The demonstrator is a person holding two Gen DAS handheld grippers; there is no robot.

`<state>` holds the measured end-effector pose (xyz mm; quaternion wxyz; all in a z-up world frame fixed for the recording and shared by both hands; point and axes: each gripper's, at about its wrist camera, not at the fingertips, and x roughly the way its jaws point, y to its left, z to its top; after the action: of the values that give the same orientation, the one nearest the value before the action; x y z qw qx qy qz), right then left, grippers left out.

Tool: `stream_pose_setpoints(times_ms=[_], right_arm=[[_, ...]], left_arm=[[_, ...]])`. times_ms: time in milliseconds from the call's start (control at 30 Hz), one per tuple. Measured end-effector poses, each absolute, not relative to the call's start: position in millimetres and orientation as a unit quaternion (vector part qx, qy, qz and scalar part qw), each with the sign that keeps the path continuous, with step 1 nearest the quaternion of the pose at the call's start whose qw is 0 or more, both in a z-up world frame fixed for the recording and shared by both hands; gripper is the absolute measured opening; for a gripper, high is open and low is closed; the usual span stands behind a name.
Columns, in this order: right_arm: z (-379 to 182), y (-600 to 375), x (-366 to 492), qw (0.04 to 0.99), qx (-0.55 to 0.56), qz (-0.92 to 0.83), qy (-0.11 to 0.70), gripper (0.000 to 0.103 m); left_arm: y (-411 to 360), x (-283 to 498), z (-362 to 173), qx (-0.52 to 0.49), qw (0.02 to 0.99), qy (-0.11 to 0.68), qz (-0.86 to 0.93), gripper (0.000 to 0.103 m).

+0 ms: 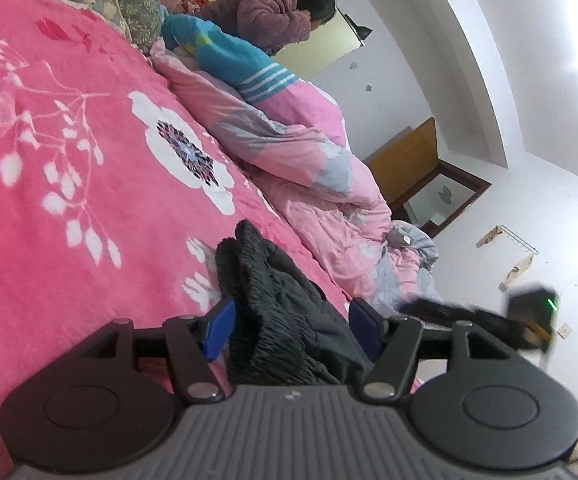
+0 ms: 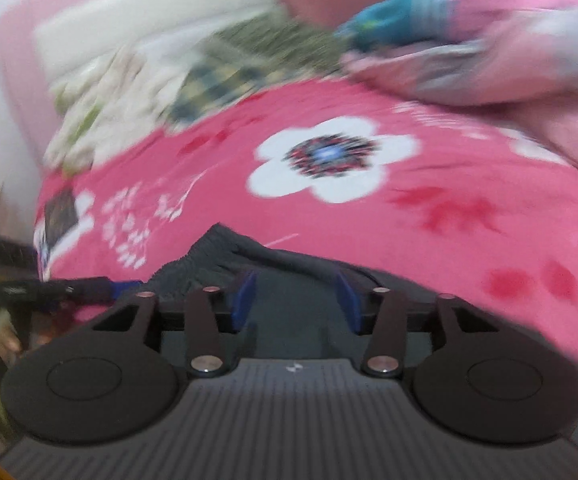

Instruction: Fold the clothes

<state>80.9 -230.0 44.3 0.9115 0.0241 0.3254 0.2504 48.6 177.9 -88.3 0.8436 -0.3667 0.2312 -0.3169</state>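
No readable brand or writing appears in either view. Your left tongs (image 1: 291,330) point almost level, spread, with the dark gathered garment (image 1: 277,320) bunched between the blue pads (image 1: 219,330); contact with either pad cannot be confirmed. Your right tongs (image 2: 295,294) tilt down over the same garment (image 2: 225,260), spread apart, pinching nothing. The garment lies on the pink floral bed cover (image 1: 69,160).

Dark garment (image 2: 289,268) on pink floral blanket (image 2: 469,184)
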Motion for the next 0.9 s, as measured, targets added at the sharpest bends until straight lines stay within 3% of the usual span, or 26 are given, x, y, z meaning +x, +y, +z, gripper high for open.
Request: stream_pose_setpoints(times_ms=[300,433,600,800,900], right_arm=[[38,-333,-54,0.943,0.19,0.045,0.268,0.05],[31,-359,-81,0.946,0.214,-0.001,0.243,0.05],[21,-369,-57,0.952,0.197,0.002,0.233,0.044],[8,-379,10,0.953,0.14,0.001,0.268,0.036],[-11,-394,49,0.947,0.128,-0.016,0.295,0.031]], left_arm=[[186,31,-63,-0.36,0.881,0.183,-0.247,0.066],[159,48,-37,-0.324,0.885,0.209,-0.26,0.066],[97,84,-17,-0.228,0.899,0.259,-0.27,0.066],[49,124,-37,-0.158,0.9,0.329,-0.239,0.06],[46,127,-42,-0.147,0.904,0.328,-0.23,0.059]])
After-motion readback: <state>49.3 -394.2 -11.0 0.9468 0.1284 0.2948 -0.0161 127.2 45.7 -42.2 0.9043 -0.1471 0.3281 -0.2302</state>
